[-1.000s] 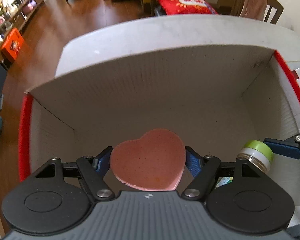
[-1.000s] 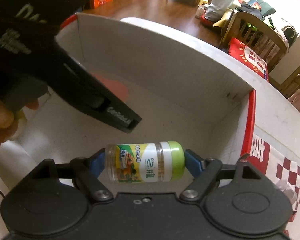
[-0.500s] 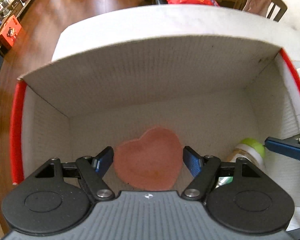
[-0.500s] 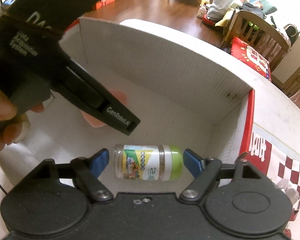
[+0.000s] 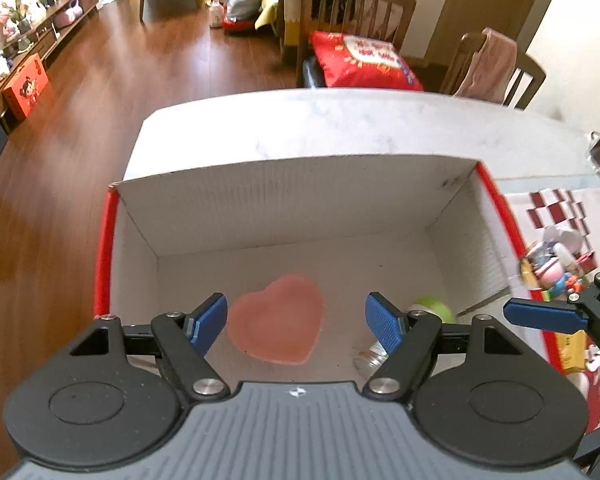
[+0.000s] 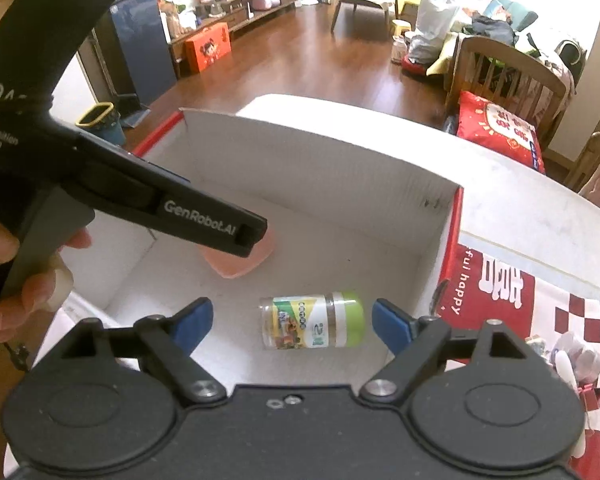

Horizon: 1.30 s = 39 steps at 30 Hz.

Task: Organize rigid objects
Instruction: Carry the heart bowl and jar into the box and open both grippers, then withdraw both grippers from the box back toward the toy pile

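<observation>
A pink heart-shaped dish (image 5: 278,318) lies flat on the floor of a white cardboard box with red outer sides (image 5: 300,200). A clear jar with a green lid (image 6: 314,321) lies on its side in the box to the dish's right; its lid also shows in the left wrist view (image 5: 434,309). My left gripper (image 5: 296,322) is open and empty above the dish. My right gripper (image 6: 292,322) is open and empty above the jar. The dish (image 6: 240,264) is partly hidden by the left gripper's body in the right wrist view.
The box stands on a white marble table (image 5: 340,124). A red-and-white checkered packet and small colourful items (image 5: 556,260) lie right of the box. Chairs (image 5: 356,12), a red cushion (image 5: 360,62) and wooden floor lie beyond the table.
Both grippers opened and rose. The heart dish and the jar were let go and now lie on the box floor.
</observation>
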Each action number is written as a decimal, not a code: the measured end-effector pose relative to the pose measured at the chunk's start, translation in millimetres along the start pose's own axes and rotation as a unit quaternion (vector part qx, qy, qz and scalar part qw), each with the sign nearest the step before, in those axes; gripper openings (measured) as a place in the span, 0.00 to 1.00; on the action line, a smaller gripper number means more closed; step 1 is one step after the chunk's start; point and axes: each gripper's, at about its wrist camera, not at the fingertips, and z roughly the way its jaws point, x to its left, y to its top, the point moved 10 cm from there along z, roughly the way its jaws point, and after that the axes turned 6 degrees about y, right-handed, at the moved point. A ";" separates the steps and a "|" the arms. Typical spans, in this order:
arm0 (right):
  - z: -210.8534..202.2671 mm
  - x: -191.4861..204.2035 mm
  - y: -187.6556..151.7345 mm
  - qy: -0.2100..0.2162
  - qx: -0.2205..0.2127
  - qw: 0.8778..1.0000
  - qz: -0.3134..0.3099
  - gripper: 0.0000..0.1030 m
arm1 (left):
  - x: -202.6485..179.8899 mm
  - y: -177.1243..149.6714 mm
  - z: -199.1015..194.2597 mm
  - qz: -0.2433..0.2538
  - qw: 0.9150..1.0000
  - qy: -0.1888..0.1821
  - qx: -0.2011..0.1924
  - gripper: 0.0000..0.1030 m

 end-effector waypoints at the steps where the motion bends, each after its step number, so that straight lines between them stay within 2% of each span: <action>1: -3.5 0.0 -0.4 0.002 -0.003 1.000 0.002 0.84 | -0.4 -1.9 -6.4 -0.001 1.000 -0.002 -0.005 0.74; 11: -61.1 -6.6 -5.4 0.011 -0.058 0.998 0.016 0.89 | -18.7 -6.1 -54.8 0.010 0.998 -0.023 -0.060 0.74; 13: -71.5 -10.7 -8.4 0.013 -0.070 0.997 0.021 0.93 | -24.2 -10.5 -67.2 0.012 0.997 -0.032 -0.071 0.74; 21: -110.5 -33.8 -37.0 0.015 -0.108 0.994 0.025 0.97 | -54.6 -23.1 -99.7 0.014 0.993 -0.046 -0.104 0.76; 23: -118.8 -41.3 -45.2 0.015 -0.117 0.993 0.029 0.99 | -65.6 -28.4 -104.9 0.016 0.993 -0.049 -0.110 0.80; 34: -160.6 -103.9 -99.8 -0.004 -0.143 0.989 0.039 1.00 | -141.7 -57.6 -115.9 0.037 0.987 -0.053 -0.147 0.81; 39: -166.6 -144.2 -118.4 -0.017 -0.148 0.987 0.064 1.00 | -182.8 -68.7 -112.8 0.040 0.985 -0.072 -0.152 0.81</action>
